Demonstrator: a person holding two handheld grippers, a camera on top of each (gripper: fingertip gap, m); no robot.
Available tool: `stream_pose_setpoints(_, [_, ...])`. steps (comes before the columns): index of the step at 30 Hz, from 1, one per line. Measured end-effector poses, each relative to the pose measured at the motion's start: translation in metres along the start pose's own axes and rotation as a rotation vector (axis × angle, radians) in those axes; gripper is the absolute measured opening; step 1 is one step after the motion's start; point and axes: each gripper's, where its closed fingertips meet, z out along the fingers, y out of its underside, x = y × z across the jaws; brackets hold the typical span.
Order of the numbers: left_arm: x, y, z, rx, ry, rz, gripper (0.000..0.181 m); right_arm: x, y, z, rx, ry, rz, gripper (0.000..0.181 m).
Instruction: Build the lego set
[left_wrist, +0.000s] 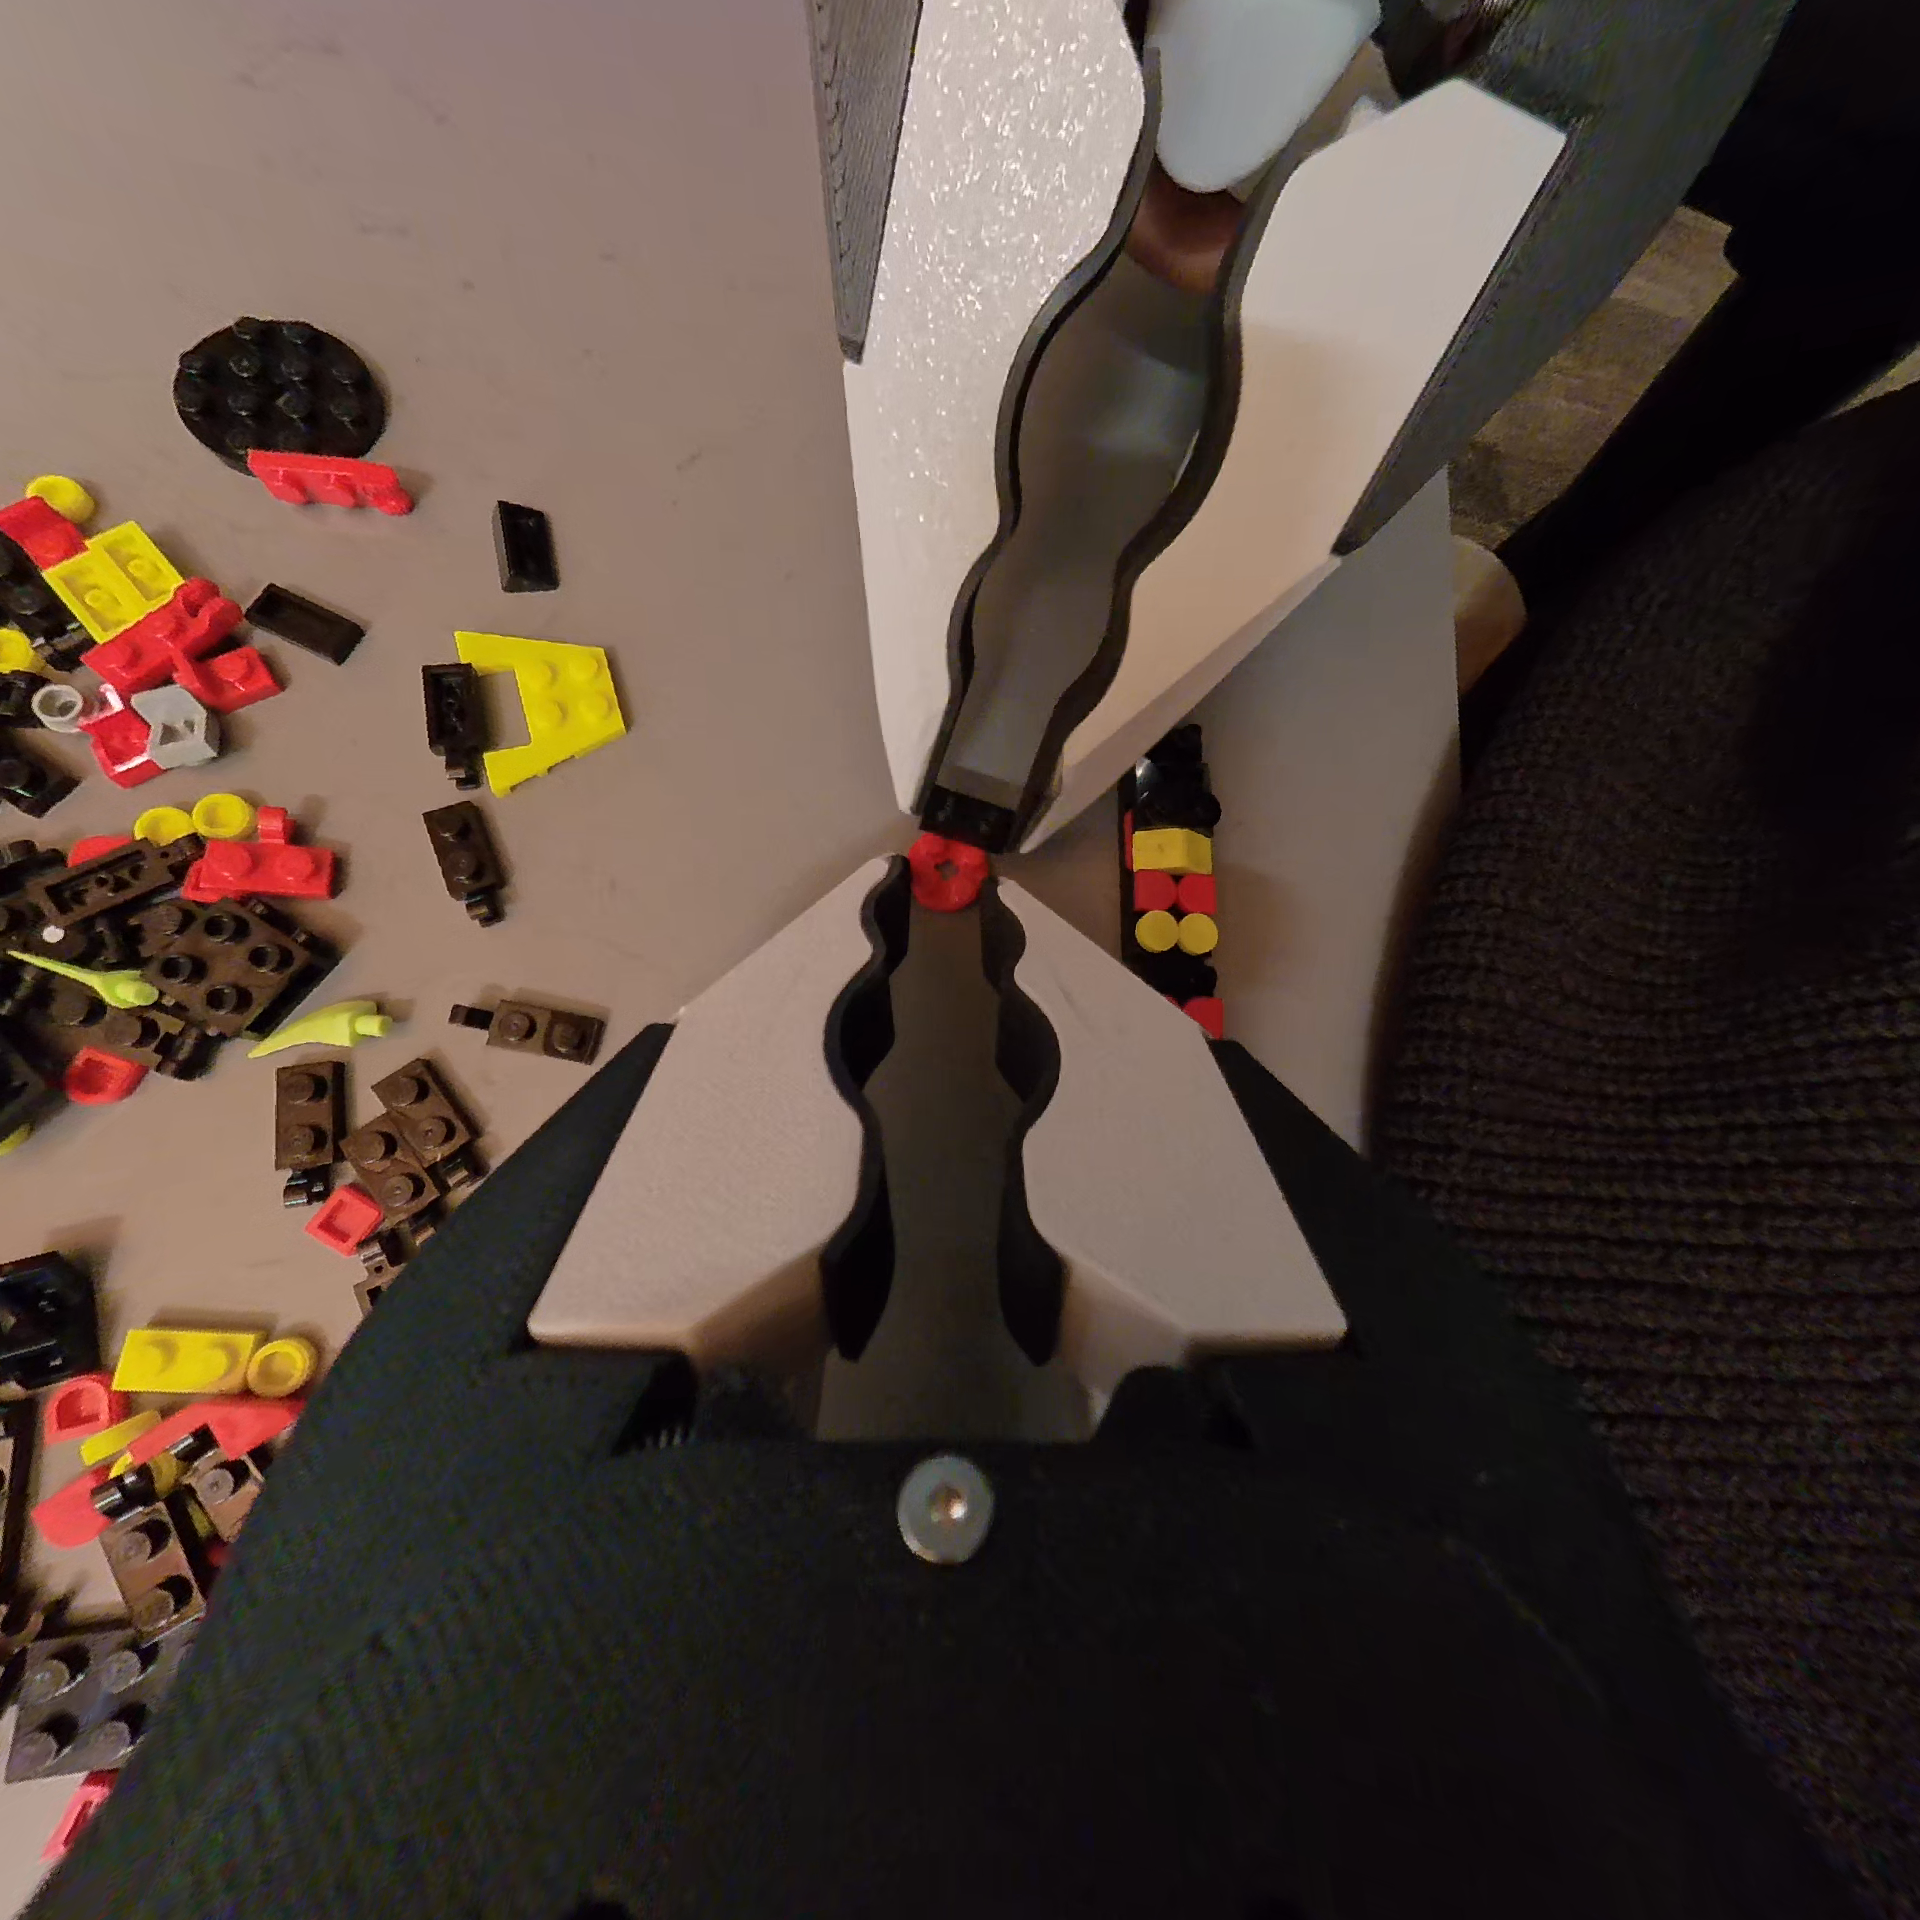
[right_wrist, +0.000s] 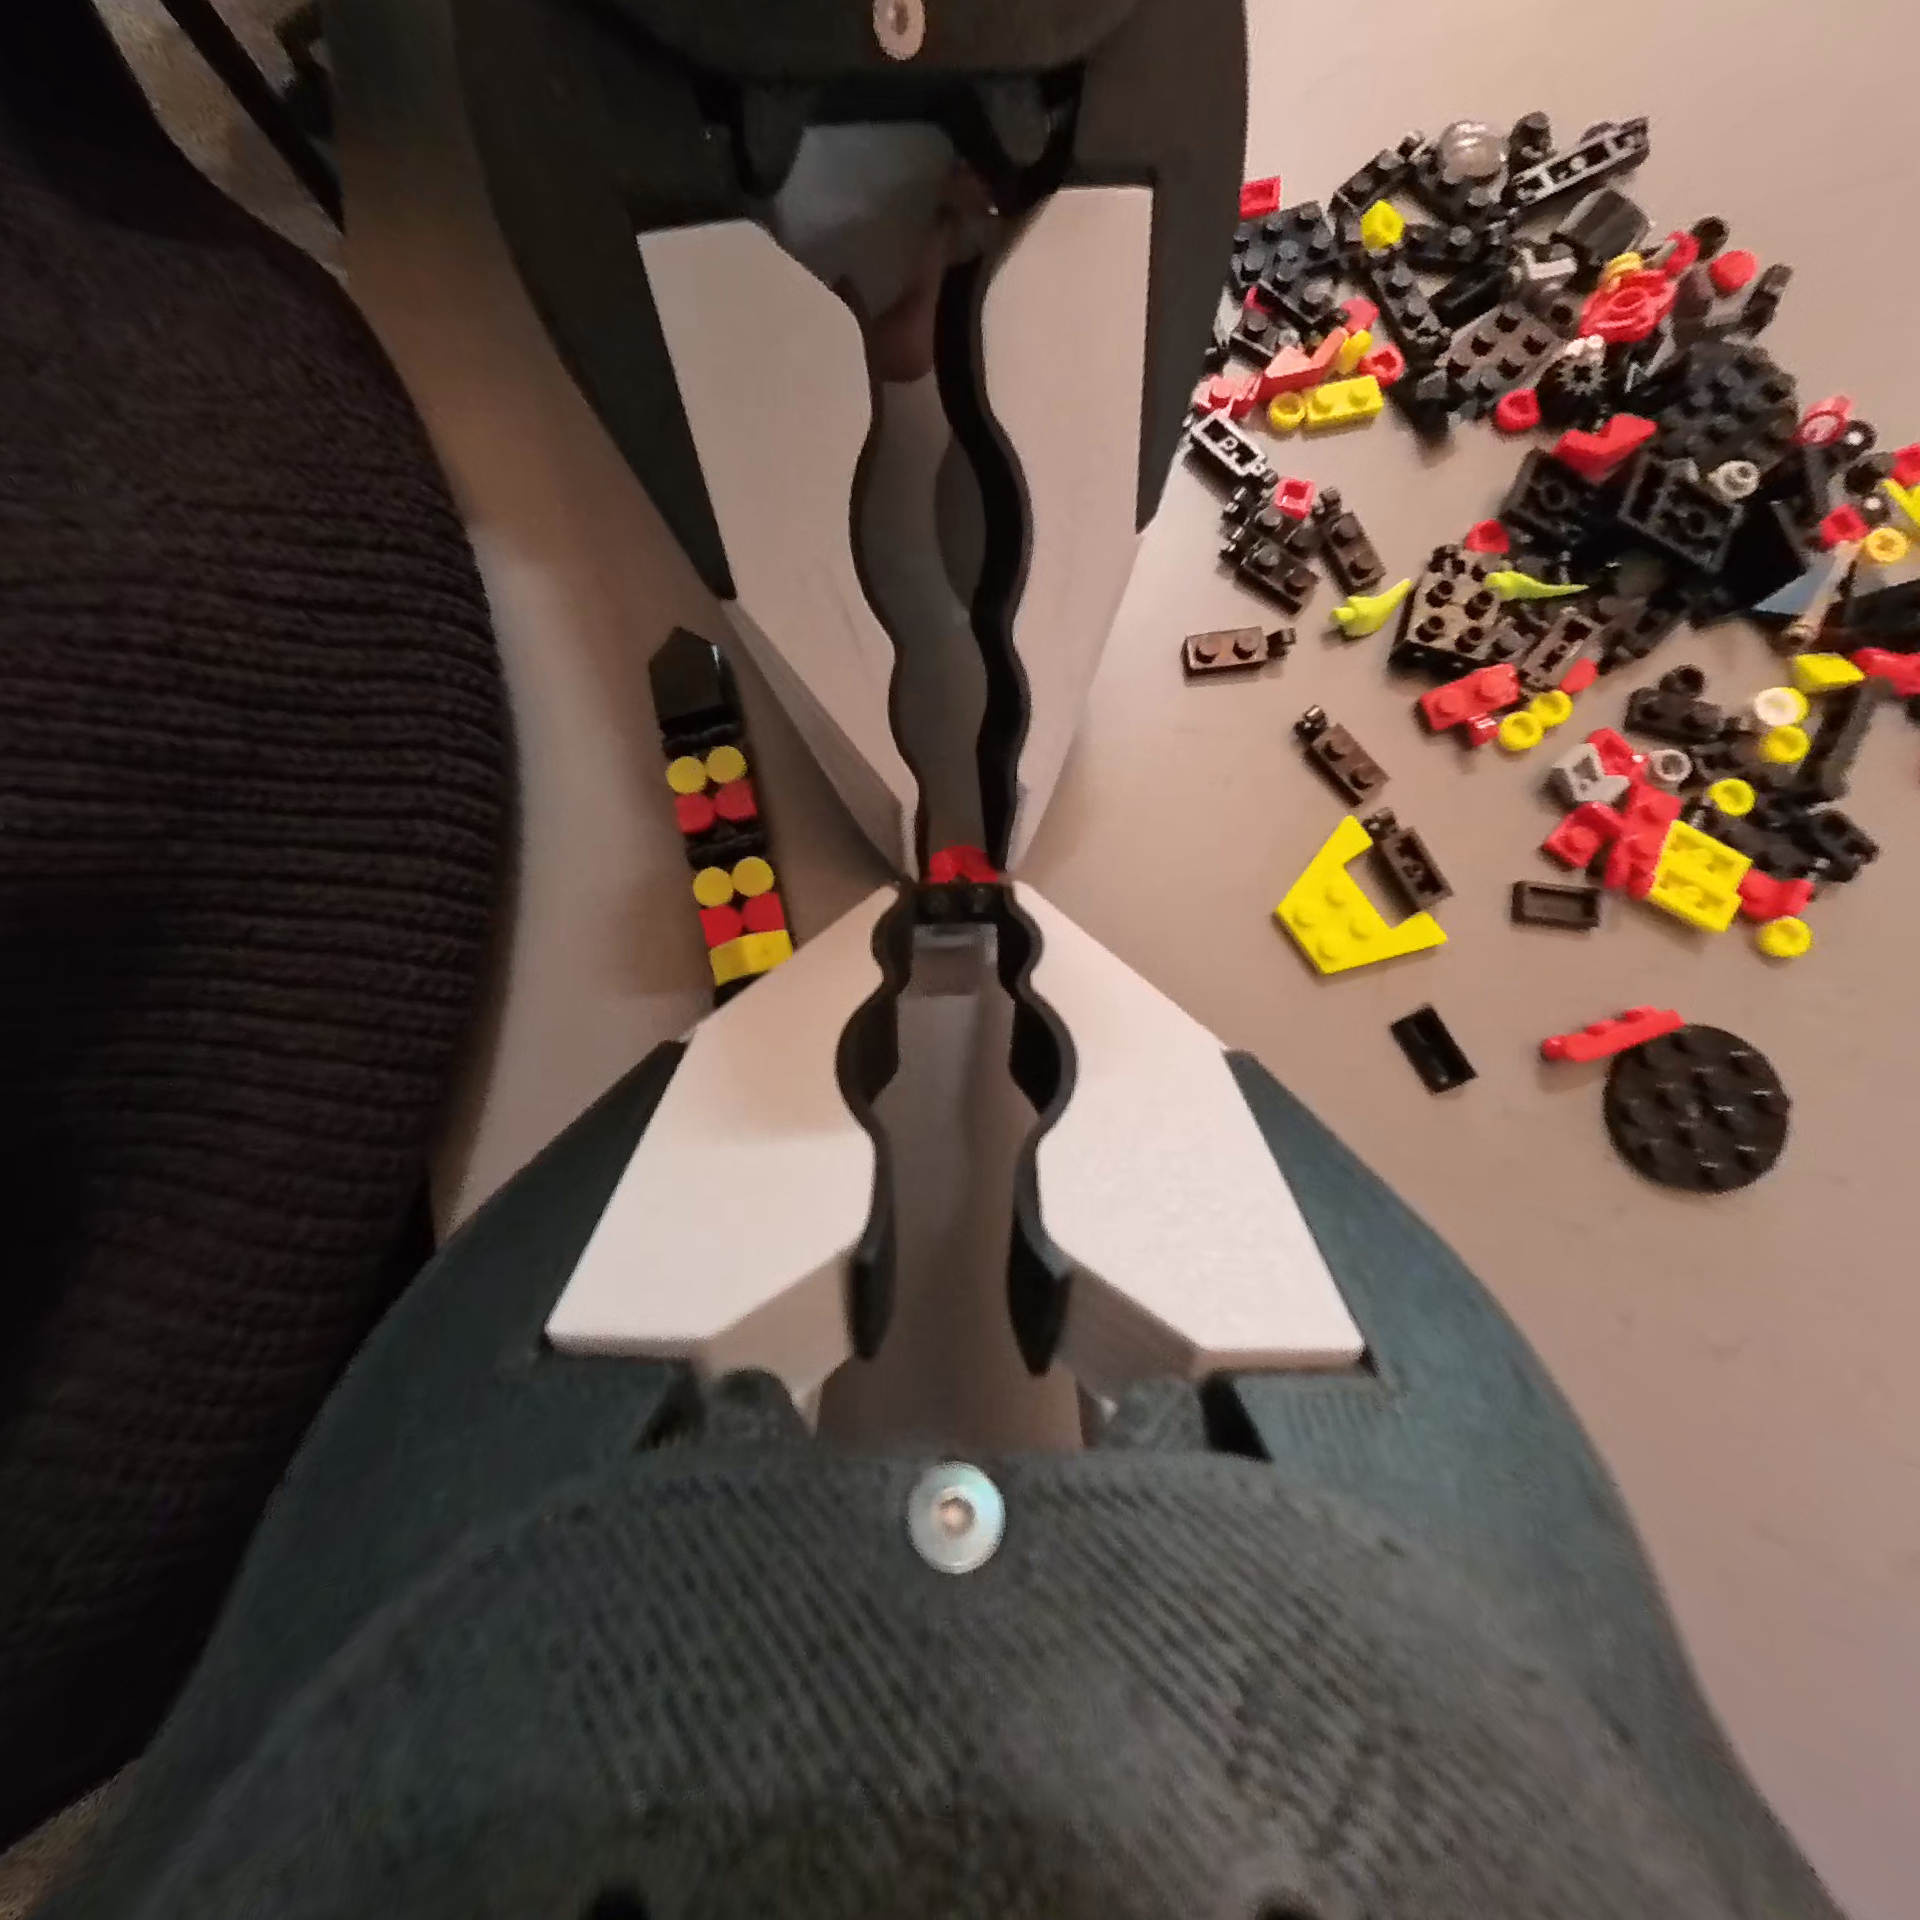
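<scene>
My left gripper (left_wrist: 943, 878) is shut on a small red round piece (left_wrist: 945, 871). My right gripper (right_wrist: 954, 906) is shut on a small black plate (right_wrist: 954, 900). The two grippers meet tip to tip above the table, and the red round piece (right_wrist: 958, 862) touches the black plate (left_wrist: 968, 812). The right gripper comes in from the top of the left wrist view. A long built strip of black, red and yellow pieces (left_wrist: 1174, 894) lies on the table just beside the tips; it also shows in the right wrist view (right_wrist: 722, 831).
Loose pieces lie spread on the beige table (left_wrist: 520, 260): a black round plate (left_wrist: 283, 387), a yellow wedge plate (left_wrist: 551, 707), a red plate (left_wrist: 330, 483) and a dense pile (right_wrist: 1662, 468). A person's dark knitted sleeve (left_wrist: 1683, 1039) runs along the table edge. The tips of both grippers are at nearly the same place.
</scene>
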Motion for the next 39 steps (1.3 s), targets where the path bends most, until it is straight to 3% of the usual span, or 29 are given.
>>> stream_pose_setpoints(1, [0.0000,0.0000,0.0000,-0.001,-0.001,0.002,0.011,0.0005,0.0008,0.0005,-0.006,0.005,-0.010,0.015])
stream_pose_setpoints(31, [0.0003,-0.0005,0.0003,-0.004,-0.001,-0.021,0.011,-0.0008,0.0057,0.0084,-0.164,-0.027,-0.118,0.015])
stream_pose_setpoints(39, [0.0002,0.0002,-0.0008,-0.011,0.009,-0.042,0.011,-0.0007,0.0050,0.0090,-0.140,-0.025,-0.120,0.015])
